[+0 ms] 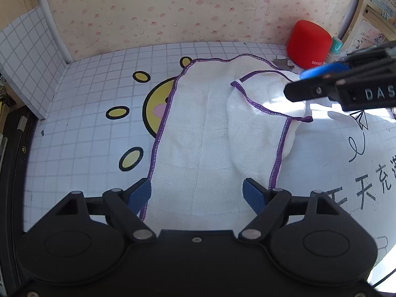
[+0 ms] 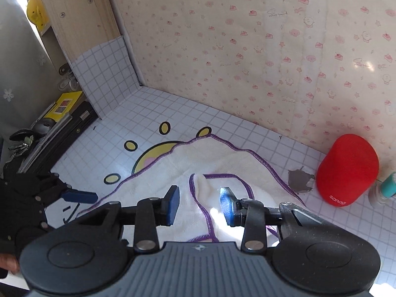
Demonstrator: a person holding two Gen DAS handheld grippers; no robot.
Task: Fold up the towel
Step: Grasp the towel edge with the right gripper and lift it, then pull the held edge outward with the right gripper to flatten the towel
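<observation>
on my left wrist view, my left gripper (image 1: pixel 196 194) sits nearest, fingers spread wide over the near end of the white towel (image 1: pixel 198 128), pinching nothing. the towel lies on the gridded table (image 1: pixel 86 123), its right side flopped over onto itself. my right gripper (image 1: pixel 300 84) reaches in from the right above that flap. on the right wrist view, my right gripper (image 2: pixel 200 204) is spread too, hovering over the folded flap, holding nothing. a red speaker (image 2: pixel 346 170) stands by the wall.
</observation>
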